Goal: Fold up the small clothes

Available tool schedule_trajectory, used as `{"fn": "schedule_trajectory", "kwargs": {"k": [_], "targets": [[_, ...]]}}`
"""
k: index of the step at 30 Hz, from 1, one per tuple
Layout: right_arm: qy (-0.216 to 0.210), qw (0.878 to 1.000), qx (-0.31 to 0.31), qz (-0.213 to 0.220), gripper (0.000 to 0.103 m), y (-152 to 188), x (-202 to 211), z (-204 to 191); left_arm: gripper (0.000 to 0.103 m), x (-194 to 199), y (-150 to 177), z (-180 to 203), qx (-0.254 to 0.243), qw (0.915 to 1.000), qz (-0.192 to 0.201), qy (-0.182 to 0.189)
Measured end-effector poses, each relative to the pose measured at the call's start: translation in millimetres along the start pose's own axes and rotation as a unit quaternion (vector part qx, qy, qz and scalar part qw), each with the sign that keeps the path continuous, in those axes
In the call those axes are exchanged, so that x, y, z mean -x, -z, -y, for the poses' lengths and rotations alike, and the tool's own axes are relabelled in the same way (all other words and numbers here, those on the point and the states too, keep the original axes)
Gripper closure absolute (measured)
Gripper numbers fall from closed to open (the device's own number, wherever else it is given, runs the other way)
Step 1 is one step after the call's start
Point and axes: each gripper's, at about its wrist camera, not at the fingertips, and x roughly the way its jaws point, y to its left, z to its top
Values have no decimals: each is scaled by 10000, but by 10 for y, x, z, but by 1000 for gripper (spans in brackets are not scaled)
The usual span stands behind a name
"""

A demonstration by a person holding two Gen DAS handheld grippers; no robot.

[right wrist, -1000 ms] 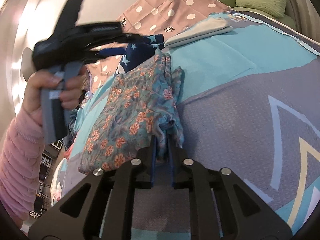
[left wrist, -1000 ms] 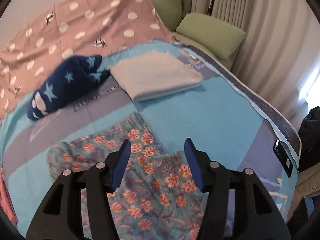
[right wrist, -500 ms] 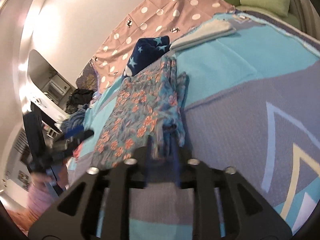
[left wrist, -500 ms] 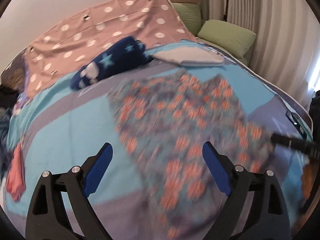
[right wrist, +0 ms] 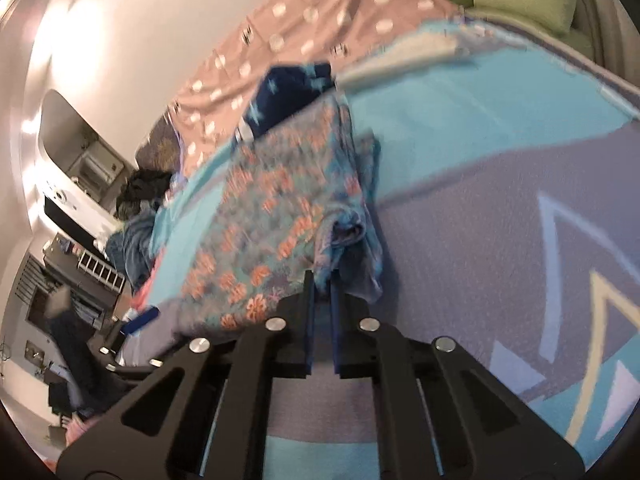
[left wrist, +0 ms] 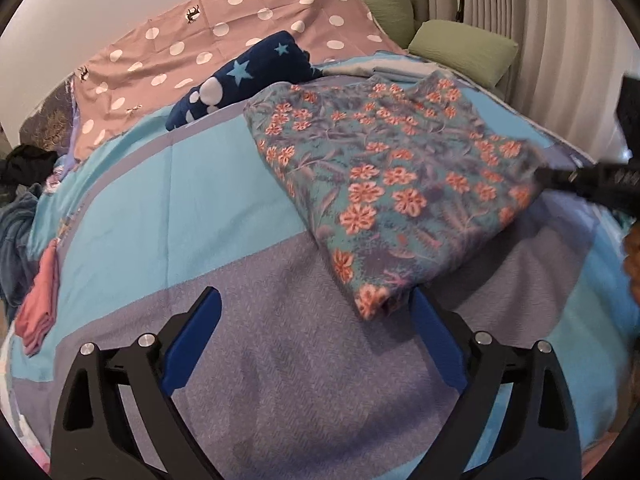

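A teal garment with orange flowers point(left wrist: 400, 184) lies spread on the blue and grey bed cover point(left wrist: 160, 200). My left gripper point(left wrist: 316, 320) hovers low over the cover, its jaws opening wide; the garment's near corner lies between the fingers, close to the right blue pad and not pressed. In the right wrist view my right gripper point(right wrist: 321, 280) is closing, its pads pinching a bunched edge of the flowered garment point(right wrist: 272, 216). The right gripper's dark tip point(left wrist: 580, 180) also shows at the garment's far right edge. The left gripper point(right wrist: 136, 320) is blurred at the lower left.
A navy star-print garment point(left wrist: 248, 76) and a folded pale cloth point(left wrist: 380, 70) lie beyond the flowered one. A pink dotted sheet point(left wrist: 240, 20) and green pillows point(left wrist: 464, 48) lie at the bed's head. A pink garment point(left wrist: 40, 292) lies at the left edge.
My left gripper swept from above the garment down to its near corner and opened wide. The right gripper loosened briefly and closed again on the same edge, staying in place.
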Motion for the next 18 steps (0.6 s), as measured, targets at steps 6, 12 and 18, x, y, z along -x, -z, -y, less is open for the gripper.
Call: {"fn": "schedule_trajectory", "kwargs": {"k": [6,12,18], "targets": [[471,9988,74,-139,96,-58,-89,92,8,-104,29,27,-130,9991,-154,-372],[675,9975,225,8,60,15,-47,176,8,-40,63,-3,-87,9995,-169,-259],[193,9974,618,327,63,-185,94,-24,14,289,-84,-97,286,9978,369,464]]}}
